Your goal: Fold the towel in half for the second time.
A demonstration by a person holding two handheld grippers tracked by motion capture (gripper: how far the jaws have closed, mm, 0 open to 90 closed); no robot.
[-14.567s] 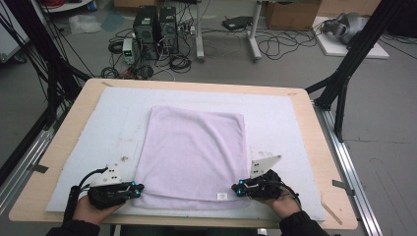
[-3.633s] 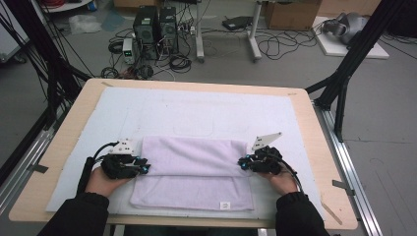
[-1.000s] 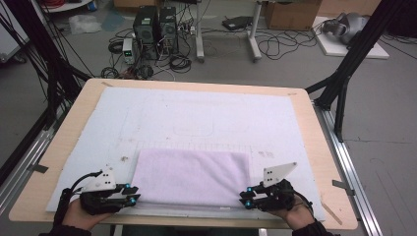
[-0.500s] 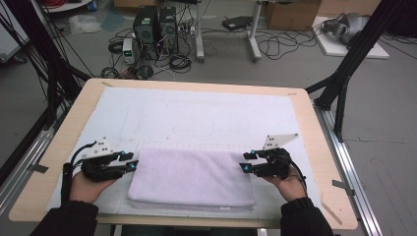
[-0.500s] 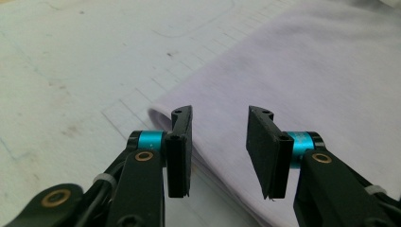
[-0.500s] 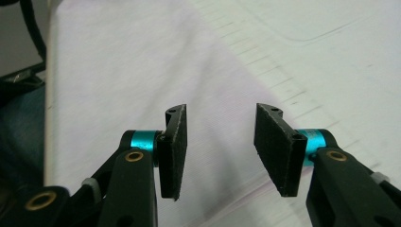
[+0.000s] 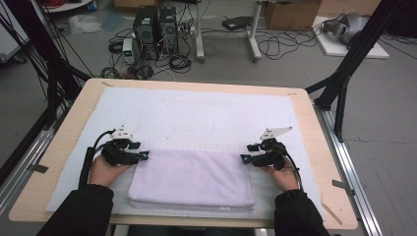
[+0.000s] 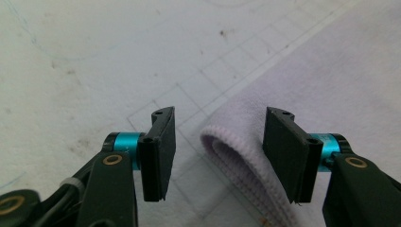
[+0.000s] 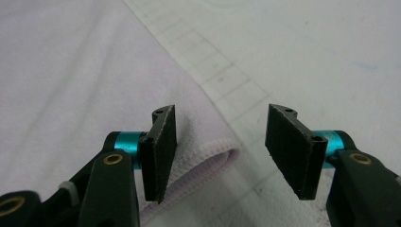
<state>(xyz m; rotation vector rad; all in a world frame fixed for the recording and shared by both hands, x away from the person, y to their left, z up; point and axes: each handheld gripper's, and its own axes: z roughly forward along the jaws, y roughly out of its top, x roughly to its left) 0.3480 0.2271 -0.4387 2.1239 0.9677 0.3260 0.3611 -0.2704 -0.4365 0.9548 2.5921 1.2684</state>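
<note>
Hovering both tongs at the far corners of the folded towel [image 7: 192, 179], near my table [image 7: 74, 132] edge. Left gripper [image 8: 217, 142] gapes around the folded hem; right gripper [image 9: 220, 142] gapes likewise, both holding nothing. Placement suits squaring the fold, I judge.

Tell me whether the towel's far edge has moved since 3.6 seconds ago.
Yes. The lavender towel has been folded again: its far edge now lies nearer the table's front edge, leaving more white mat bare beyond it.

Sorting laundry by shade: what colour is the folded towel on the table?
Pale lilac, plain, no pattern. The towel shows best in the high view.
</note>
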